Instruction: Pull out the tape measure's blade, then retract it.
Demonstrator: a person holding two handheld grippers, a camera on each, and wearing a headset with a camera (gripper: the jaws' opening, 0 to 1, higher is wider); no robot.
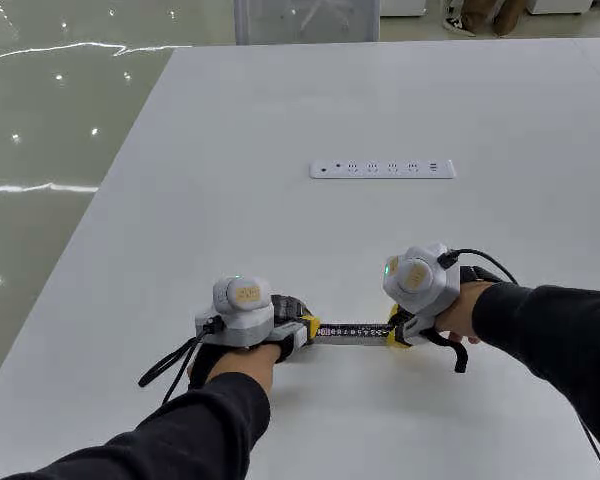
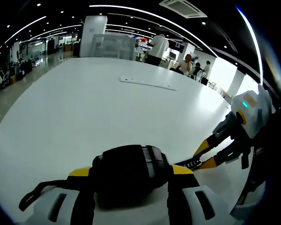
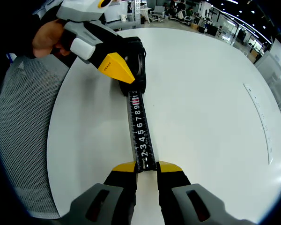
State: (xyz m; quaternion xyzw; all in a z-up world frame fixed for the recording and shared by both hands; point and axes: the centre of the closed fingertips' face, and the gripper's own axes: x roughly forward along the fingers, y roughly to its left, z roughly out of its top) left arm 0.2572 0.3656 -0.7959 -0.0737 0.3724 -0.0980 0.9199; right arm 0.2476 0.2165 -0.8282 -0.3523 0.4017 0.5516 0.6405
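1. Left tongs (image 2: 131,174): I find the jaws closed on the tape measure (image 2: 129,166). A yellow tip sits on each side of its black body. In the head view the body is just ahead of the person's left hand (image 1: 242,362).
2. Right tongs (image 3: 146,168): the jaws are closed on the free end of the blade (image 3: 141,126), with one yellow tip against each edge. The person's right hand (image 1: 462,312) holds these tongs from behind.
3. Relation of the two tongs: they face each other tip to tip, near but not touching. The blade is the only thing joining them.
4. Blade: a short length is drawn out. It runs straight from the mouth of the tape measure at the left tongs to the tips of the right tongs, flat side up. In the right gripper view I read printed figures from 2 up to about 12. I cannot tell whether it rests on the surface or clears it.
5. Table (image 1: 280,120): white, lying under both tongs. The tape measure is low over its near edge.
6. Power strip (image 1: 382,169): white, lying flat on the table well beyond both tongs, apart from the blade.
7. Beside the left tongs, off the table edge: a grey mesh surface (image 3: 23,117), seen in the right gripper view. I cannot say what it belongs to.
8. Further out: a glossy floor (image 1: 40,120) left of the table. People (image 2: 159,47) stand past its far end.
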